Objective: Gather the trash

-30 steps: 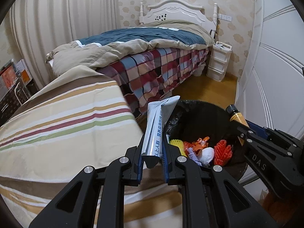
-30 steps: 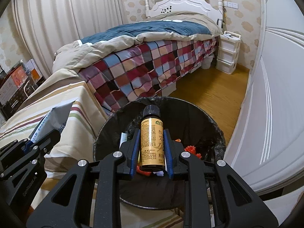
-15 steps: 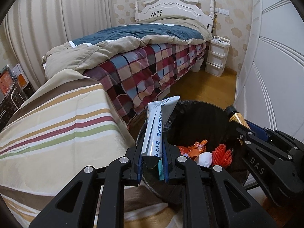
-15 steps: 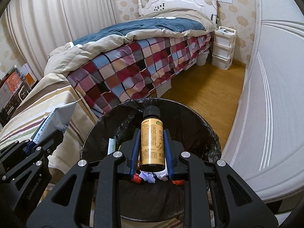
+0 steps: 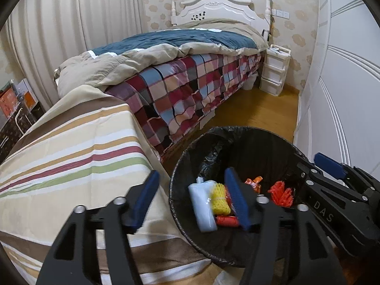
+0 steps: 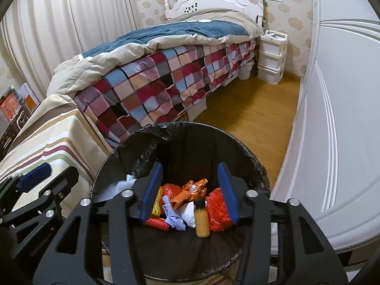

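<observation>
A round bin with a black liner (image 5: 237, 133) (image 6: 190, 128) stands on the floor beside a striped-cloth table. My left gripper (image 5: 192, 197) is open and empty over the bin's left rim. A white tube (image 5: 201, 206) lies in the bin among yellow and orange trash. My right gripper (image 6: 190, 190) is open and empty over the bin's middle. An amber bottle with a black cap (image 6: 201, 218) sits inside the bin below it, with orange wrappers (image 6: 190, 190) and crumpled tissue. The right gripper also shows at the right in the left wrist view (image 5: 332, 190).
A striped tablecloth (image 5: 71, 161) covers the table to the left of the bin. A bed with a plaid cover (image 6: 166, 78) lies beyond. A white wardrobe (image 6: 344, 118) runs along the right, with wooden floor (image 6: 249, 109) between. White drawers (image 6: 270, 64) stand at the bed's head.
Both grippers have opened. The white tube has dropped from the left gripper into the bin, and the amber bottle has dropped from the right gripper into the bin.
</observation>
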